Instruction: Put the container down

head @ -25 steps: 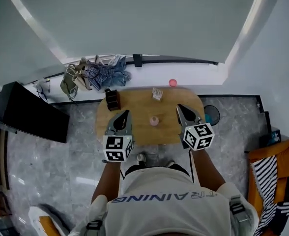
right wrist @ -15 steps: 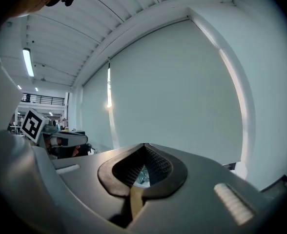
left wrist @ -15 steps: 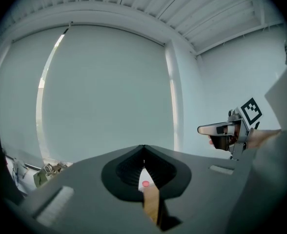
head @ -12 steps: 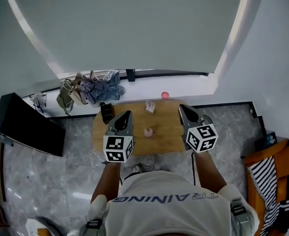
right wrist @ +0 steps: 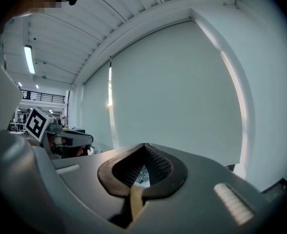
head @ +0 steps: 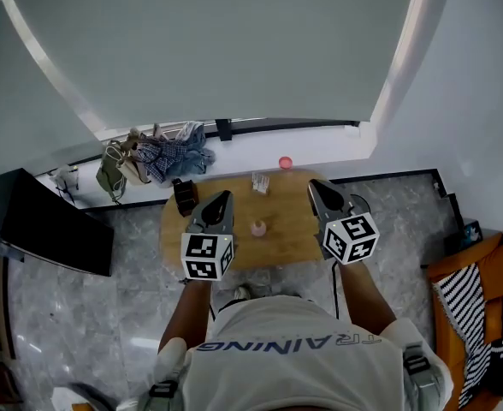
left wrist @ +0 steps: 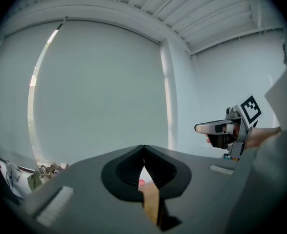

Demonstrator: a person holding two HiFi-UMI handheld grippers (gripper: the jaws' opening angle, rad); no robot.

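Head view: the little pink container [head: 258, 228] stands on the wooden desk [head: 292, 229], between the two tools and touching neither. It looks small and light, maybe hard plastic. I think it would tip over easily, so the best place to hold it is round its sides, low down. The left tool [head: 224, 195] and the right tool [head: 313, 184] both hang above the desk with nothing in them

Left gripper view: the left tool [left wrist: 143, 149] has its jaws pressed together at the tip, pinching nothing. Through the little gap lower down I see some desk wood and a pink dot [left wrist: 141, 182], but I cannot tell which pink thing it is. The right tool [left wrist: 202, 127] shows off to the side

Right gripper view: the right tool [right wrist: 144, 146] is pressed together too – empty. So the container looks already put down – no tool is on it
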